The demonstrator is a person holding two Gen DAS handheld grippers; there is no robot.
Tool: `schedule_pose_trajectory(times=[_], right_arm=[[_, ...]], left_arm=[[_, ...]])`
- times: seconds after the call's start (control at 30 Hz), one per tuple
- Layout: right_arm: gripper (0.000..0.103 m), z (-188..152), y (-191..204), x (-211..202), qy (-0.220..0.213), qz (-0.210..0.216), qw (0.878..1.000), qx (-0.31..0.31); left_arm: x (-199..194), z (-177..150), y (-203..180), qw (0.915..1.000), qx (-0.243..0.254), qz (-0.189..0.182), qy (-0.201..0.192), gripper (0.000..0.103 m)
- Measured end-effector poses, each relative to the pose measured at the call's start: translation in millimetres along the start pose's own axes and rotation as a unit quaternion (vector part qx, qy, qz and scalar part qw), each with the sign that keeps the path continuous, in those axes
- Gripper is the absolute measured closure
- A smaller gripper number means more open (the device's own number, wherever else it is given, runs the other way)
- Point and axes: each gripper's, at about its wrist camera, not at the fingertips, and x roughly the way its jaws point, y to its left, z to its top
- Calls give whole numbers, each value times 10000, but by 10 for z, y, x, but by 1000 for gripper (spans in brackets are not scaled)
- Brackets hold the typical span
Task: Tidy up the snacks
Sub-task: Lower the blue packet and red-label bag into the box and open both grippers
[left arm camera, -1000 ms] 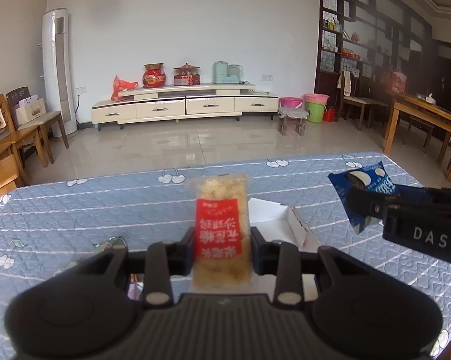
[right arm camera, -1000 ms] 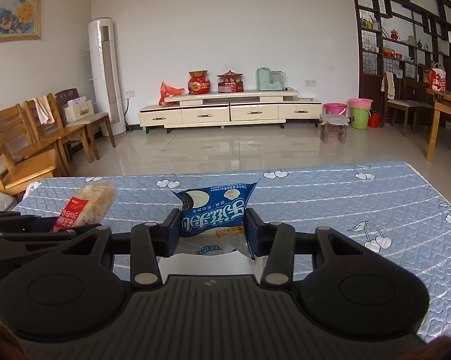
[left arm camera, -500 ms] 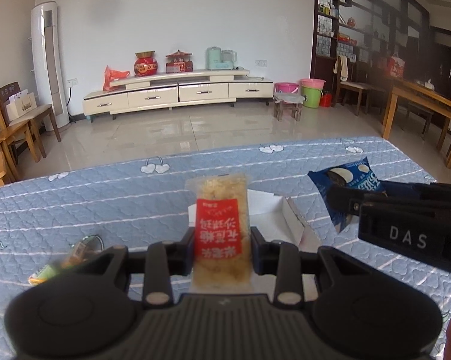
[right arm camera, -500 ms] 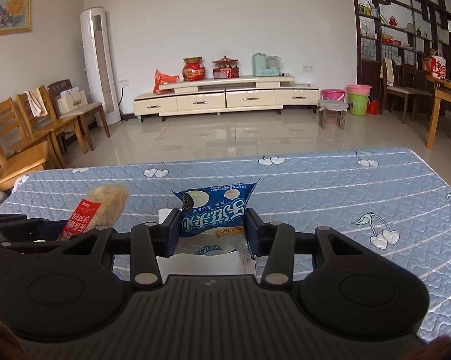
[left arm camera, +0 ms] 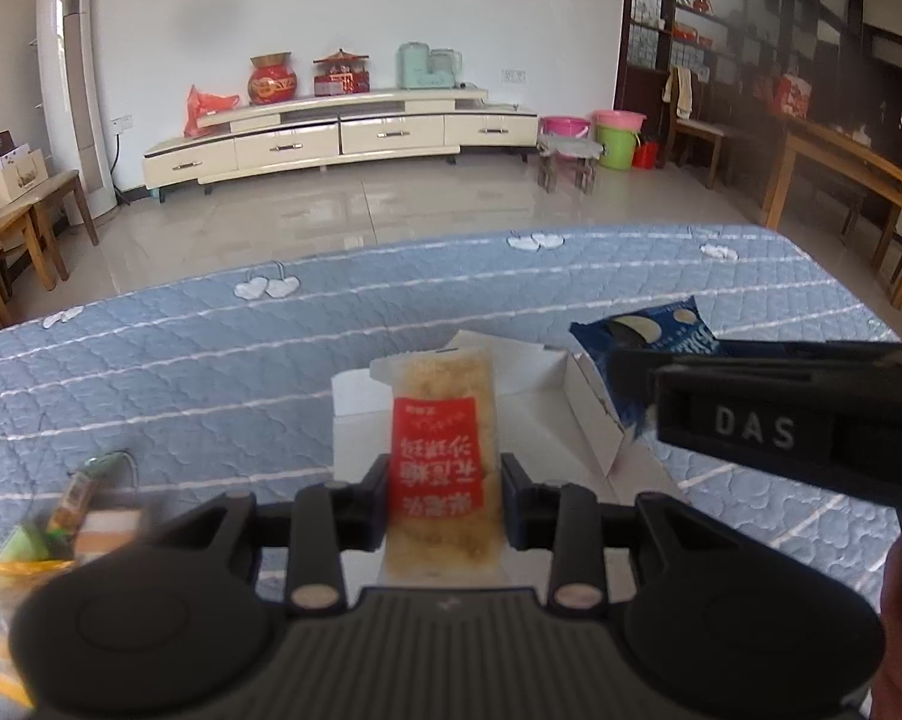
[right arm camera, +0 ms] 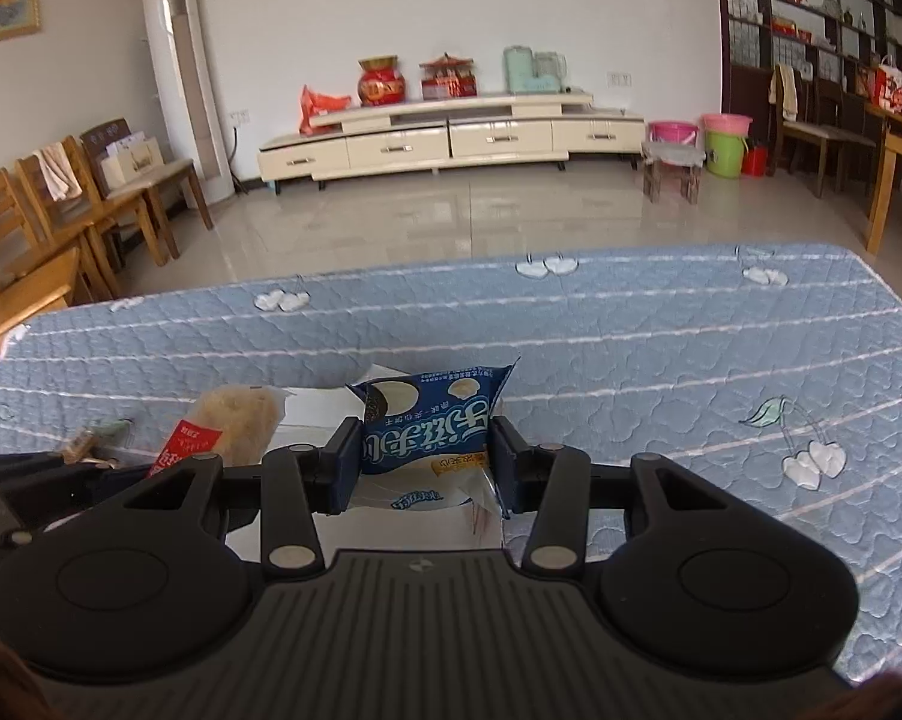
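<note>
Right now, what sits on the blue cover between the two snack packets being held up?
An open white box lies below and between the red-labelled packet and the blue packet, seen best in the left wrist view.

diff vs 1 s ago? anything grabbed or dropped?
Both grippers have come forward and down over the white box, which now shows larger. Loose snacks have come into view at lower left. Nothing grabbed or dropped: left gripper still holds the red-label snack, right gripper the blue packet.

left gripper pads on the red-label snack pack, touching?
Touching. The left wrist view shows the left gripper with both pads pressed against the sides of the red-label snack pack, no gap either side.
</note>
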Motion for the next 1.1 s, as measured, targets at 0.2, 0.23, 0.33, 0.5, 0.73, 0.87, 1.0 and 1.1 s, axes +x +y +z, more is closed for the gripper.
schedule_pose_trajectory(times=[0.2,0.23,0.33,0.5,0.73,0.87,1.0,1.1], right_arm=[[47,22,50,146,108,-95,9999,-50],[47,35,58,157,99,-125,9998,-70],[36,32,53,123,56,-186,9998,-73],[12,2,104,-86,-165,-393,9991,-53],[0,-56,269,-640,-601,-675,9958,-170],[0,-167,413,-983,-737,-610,9951,-263],[0,-367,618,-1226,-688,-478,9957,-408],[0,-497,790,-1342,-639,-336,9968,-336]], left_arm=[[172,13,-66,9998,82,-20,157,69],[191,17,-76,9998,56,-52,169,69],[219,25,-69,9997,-83,-128,214,66],[75,27,-80,9997,-164,-194,34,17],[-312,-35,-55,9996,-252,119,-67,1],[-605,-188,65,9994,-216,239,-91,1],[-887,-387,269,9987,-448,181,-136,1],[-1045,-563,420,9979,-585,260,-58,1]])
